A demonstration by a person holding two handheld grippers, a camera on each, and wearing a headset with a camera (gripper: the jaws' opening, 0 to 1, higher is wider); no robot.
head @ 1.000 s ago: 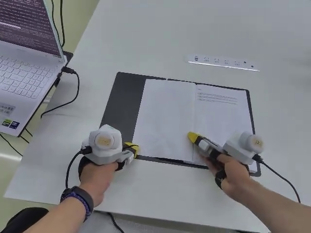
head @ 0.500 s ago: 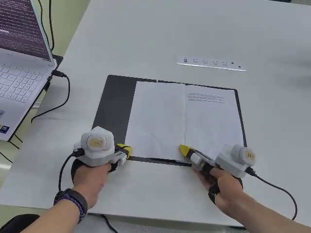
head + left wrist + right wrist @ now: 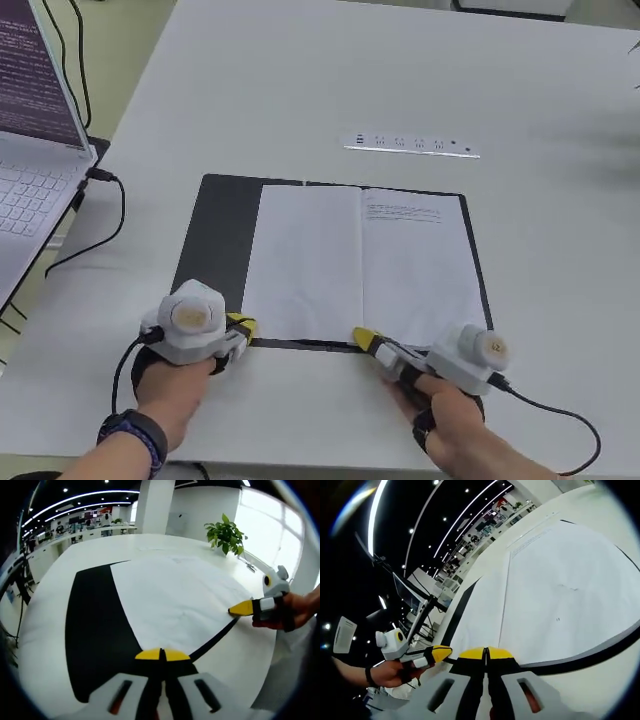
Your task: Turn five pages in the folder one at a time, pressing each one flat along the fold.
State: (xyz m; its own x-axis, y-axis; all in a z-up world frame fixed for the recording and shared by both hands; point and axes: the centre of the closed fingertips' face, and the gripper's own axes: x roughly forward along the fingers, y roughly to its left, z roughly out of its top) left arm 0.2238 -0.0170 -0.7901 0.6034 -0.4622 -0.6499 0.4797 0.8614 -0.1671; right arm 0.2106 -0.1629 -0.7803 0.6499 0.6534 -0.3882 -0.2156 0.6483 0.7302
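As the black folder (image 3: 215, 240) lies open on the white table (image 3: 300, 90), both yellow-tipped grippers sit clenched on nothing at its near edge, the left gripper (image 3: 243, 325) by the bare cover, the right gripper (image 3: 362, 338) at the fold (image 3: 362, 260), likely placed to press it flat.

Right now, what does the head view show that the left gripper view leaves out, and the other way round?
Extra in the head view: the laptop at the table's left with its cable, and the left hand with a wristband. Extra in the left gripper view: a potted plant and ceiling lights of a large room. Both share the open folder, its white pages, and the left claw and right claw, each shut at the folder's near edge.
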